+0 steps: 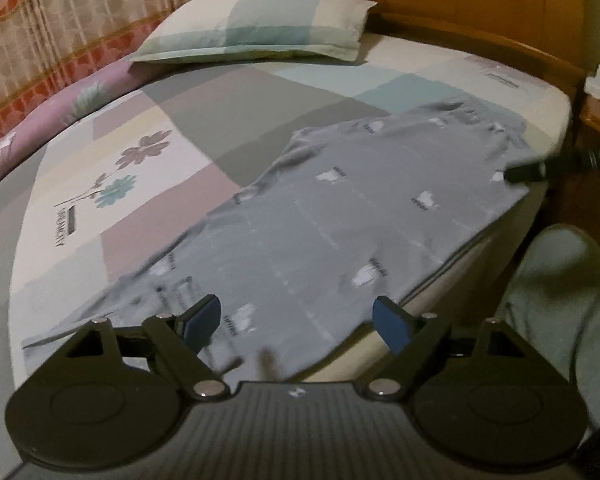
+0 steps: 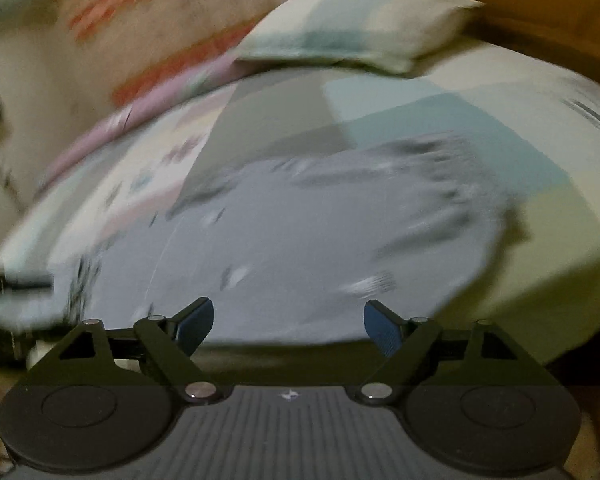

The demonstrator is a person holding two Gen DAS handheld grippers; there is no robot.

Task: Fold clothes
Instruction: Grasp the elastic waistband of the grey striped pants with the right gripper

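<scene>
Fingers (image 1: 392,326) spread, empty, over grey garment (image 1: 340,216); print unreadable.

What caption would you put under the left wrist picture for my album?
Open left hand-held gripper hovering over a grey printed garment spread along the patchwork bed's edge, pillow beyond.

Blurred view: grey printed garment (image 2: 300,248) spread flat on the bed (image 2: 540,208), reaching its near edge, patchwork sheet bare around it. Right gripper (image 2: 288,320) low over the garment's near hem, jaws wide apart, nothing between them. Checked pillow (image 2: 356,28) at the bed's far end, patterned curtain (image 2: 112,20) beyond the left edge.
</scene>
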